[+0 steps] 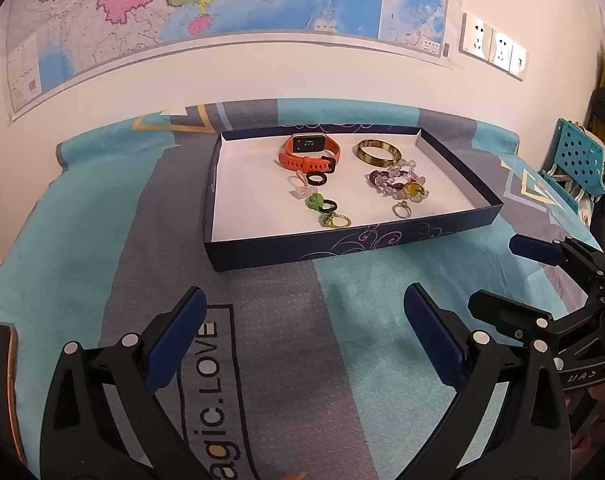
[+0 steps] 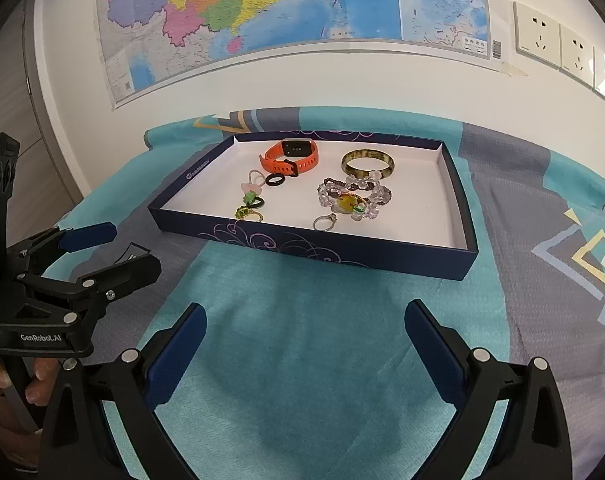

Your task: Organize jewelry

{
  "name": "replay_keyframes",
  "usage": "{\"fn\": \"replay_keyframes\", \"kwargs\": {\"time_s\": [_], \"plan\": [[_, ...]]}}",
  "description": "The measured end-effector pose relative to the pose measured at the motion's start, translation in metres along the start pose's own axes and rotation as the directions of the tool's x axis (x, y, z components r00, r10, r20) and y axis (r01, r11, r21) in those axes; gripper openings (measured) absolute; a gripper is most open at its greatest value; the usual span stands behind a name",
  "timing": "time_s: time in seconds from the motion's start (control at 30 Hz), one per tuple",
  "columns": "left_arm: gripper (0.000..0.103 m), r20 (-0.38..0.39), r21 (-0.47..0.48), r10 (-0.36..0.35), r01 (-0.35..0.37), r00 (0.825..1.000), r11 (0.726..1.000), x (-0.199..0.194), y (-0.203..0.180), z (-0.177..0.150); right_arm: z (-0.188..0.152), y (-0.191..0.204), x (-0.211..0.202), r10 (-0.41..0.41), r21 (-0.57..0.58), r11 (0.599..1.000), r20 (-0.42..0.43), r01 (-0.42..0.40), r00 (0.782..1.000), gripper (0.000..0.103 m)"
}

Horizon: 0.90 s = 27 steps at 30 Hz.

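A shallow dark-blue box lid (image 1: 354, 240) (image 2: 468, 256) with a white floor lies on the bed. Inside it lie an orange watch (image 1: 308, 152) (image 2: 290, 158), an amber bangle (image 1: 379, 153) (image 2: 367, 163), a heap of bead bracelets (image 1: 398, 182) (image 2: 354, 196), a black ring (image 1: 316, 179) (image 2: 274, 179), a silver ring (image 1: 401, 210) (image 2: 324, 222) and small green and pink charms (image 1: 322, 206) (image 2: 250, 200). My left gripper (image 1: 304, 312) hangs open over the bedspread in front of the box, nothing between its fingers. My right gripper (image 2: 305, 326) is also open and empty, beside it to the right.
A teal and grey bedspread (image 1: 102, 208) (image 2: 302, 360) covers the surface. A map (image 1: 206, 4) (image 2: 286, 4) and wall sockets (image 1: 494, 46) (image 2: 562, 46) are on the wall behind. A perforated blue basket (image 1: 578, 156) stands at the far right. A hand (image 2: 6, 380) holds the left tool.
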State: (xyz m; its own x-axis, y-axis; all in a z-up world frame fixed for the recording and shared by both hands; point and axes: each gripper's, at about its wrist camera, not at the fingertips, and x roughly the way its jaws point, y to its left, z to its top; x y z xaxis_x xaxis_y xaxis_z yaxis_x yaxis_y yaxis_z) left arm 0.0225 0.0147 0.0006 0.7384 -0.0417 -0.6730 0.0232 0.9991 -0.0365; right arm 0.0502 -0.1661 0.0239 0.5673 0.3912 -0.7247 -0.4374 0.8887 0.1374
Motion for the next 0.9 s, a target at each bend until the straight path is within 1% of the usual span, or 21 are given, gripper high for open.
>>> {"fn": "replay_keyframes", "kwargs": {"time_s": [0.9], "plan": [[0.097,-0.003,0.001,-0.001,0.001,1.0,1.0,0.0007,-0.0014,-0.0014,0.0004,0.0007,0.0026,0.003,-0.002,1.0,-0.01,-0.003,1.0,0.096]]}}
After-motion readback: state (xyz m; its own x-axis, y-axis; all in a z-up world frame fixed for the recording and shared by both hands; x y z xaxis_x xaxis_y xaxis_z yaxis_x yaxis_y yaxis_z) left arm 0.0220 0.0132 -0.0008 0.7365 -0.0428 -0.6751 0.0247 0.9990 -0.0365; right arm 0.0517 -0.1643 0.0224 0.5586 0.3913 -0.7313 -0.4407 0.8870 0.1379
